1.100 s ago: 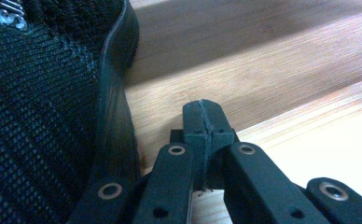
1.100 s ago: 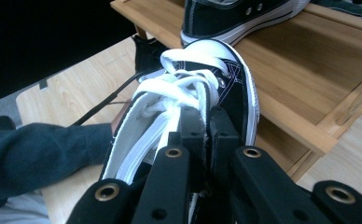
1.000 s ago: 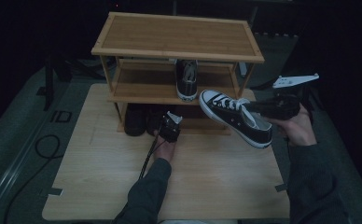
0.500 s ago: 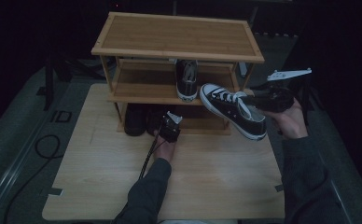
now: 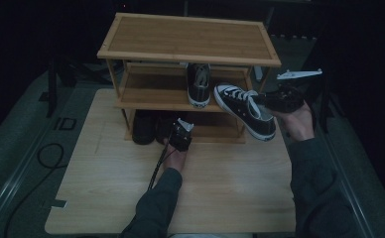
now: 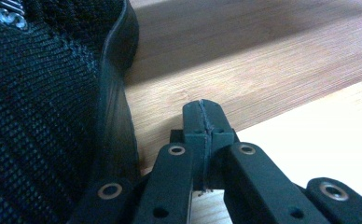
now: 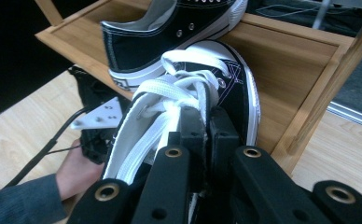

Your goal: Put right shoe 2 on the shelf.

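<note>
The right gripper (image 5: 272,99) is clamped on a black canvas sneaker with white laces and white toe cap (image 5: 244,110), holding it in the air at the right front of the three-tier bamboo shoe rack (image 5: 190,37), toe toward the middle shelf, where a matching black sneaker (image 5: 199,84) stands. The left gripper (image 5: 181,135), jaws closed on nothing, rests at the rack's bottom shelf beside a black mesh shoe (image 6: 39,112).

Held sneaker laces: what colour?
White, on the black sneaker in the right gripper; clearest in the right gripper view.
</note>
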The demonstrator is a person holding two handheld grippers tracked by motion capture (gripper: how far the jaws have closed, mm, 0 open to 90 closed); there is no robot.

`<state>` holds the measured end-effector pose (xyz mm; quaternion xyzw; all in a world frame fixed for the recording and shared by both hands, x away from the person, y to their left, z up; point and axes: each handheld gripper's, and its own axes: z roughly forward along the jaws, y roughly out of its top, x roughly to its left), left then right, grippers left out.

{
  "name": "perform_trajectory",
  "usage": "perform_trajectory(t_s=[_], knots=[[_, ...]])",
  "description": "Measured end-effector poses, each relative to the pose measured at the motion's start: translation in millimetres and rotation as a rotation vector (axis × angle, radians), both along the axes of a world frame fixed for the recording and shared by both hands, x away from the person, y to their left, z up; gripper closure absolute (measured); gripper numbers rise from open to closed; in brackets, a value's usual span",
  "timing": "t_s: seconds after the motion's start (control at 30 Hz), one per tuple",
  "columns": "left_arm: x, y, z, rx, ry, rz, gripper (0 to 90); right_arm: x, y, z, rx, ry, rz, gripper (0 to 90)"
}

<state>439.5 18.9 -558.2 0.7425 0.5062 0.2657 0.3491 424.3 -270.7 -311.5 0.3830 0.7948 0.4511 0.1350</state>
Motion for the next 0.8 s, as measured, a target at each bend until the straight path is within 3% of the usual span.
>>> perform_trajectory(t_s=[0.7, 0.8], knots=[[0.0, 0.5, 0.2, 0.004, 0.004, -0.005, 90.0, 17.0, 14.4, -5.4, 0.061, -0.007, -0.076, 87.4], [0.0, 0.6, 0.2, 0.004, 0.004, -0.005, 90.0, 21.2, 15.4, -7.3, 0.088, -0.003, -0.095, 87.4]])
